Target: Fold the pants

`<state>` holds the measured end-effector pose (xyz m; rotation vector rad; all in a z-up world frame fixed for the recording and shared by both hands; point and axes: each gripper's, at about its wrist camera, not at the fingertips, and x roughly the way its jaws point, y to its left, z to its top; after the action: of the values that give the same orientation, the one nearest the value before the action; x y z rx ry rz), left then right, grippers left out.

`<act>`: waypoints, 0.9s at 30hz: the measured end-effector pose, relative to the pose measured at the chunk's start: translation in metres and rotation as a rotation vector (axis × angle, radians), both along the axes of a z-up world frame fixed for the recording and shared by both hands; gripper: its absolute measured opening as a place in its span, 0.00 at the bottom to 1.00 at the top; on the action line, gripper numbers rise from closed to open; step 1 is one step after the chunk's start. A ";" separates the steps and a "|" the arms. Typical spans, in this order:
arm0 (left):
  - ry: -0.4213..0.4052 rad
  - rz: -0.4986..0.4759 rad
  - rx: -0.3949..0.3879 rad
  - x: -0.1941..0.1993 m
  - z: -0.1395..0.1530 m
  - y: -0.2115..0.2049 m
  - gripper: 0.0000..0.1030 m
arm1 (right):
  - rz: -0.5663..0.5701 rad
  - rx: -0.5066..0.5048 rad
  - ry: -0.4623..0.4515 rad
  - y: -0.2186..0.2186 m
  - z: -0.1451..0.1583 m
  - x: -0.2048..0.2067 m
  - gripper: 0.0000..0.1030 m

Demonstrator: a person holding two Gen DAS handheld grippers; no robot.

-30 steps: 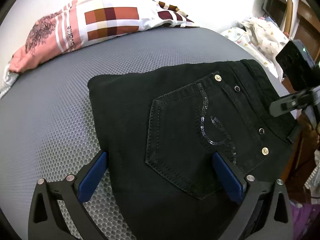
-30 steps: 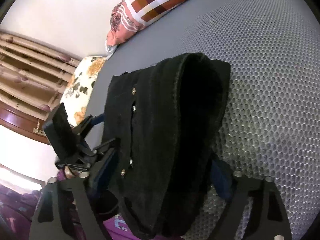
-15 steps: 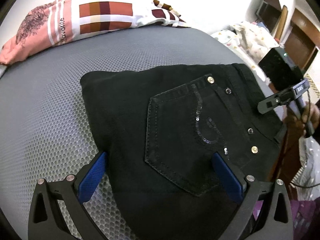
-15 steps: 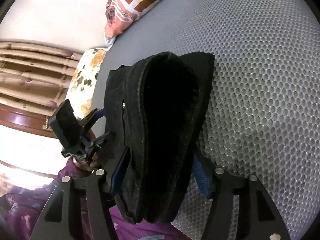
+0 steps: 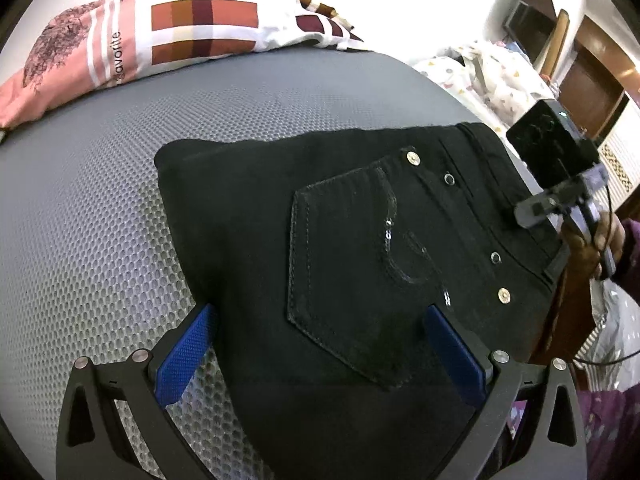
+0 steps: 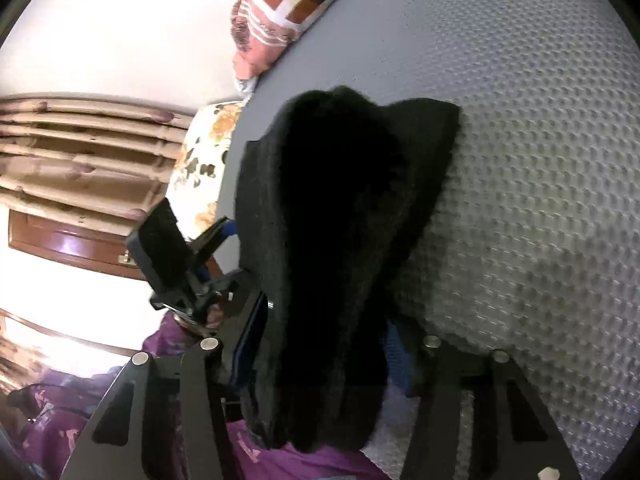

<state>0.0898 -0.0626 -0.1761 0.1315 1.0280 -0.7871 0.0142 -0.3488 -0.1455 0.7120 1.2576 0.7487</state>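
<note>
Plainly, pillow (image 5: pixel 152 36) reads "favorite" (pink stripe)

The folded black denim pants (image 5: pixel 320 240) carry silver rivets and a sequin swirl on the stitched back pocket. The bed's grey honeycomb-mesh mattress cover (image 5: pixel 100 220) lies beneath. The pink, white and rust-checked pillow (image 5: pixel 160 32) bears dark lettering. The left gripper's fingers (image 5: pixel 184 356) have blue pads on black frames.

Pants (image 5: pixel 340 264) on mattress (image 5: pixel 100 220), pillow (image 5: pixel 160 40) behind
</note>
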 end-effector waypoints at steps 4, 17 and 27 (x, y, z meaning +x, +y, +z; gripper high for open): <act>0.014 0.031 -0.040 0.003 0.000 0.006 0.99 | 0.035 -0.087 -0.068 0.022 0.005 -0.003 0.57; 0.160 0.104 -0.139 0.023 -0.002 0.034 0.84 | -0.006 -0.113 -0.044 0.016 0.005 -0.006 0.45; 0.464 0.070 -0.335 0.036 -0.013 0.064 0.79 | -0.020 -0.073 -0.022 0.008 0.000 -0.007 0.48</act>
<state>0.1255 0.0009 -0.1892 -0.3894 1.3093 -0.9373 0.0074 -0.3407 -0.1459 0.6544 1.2497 0.6893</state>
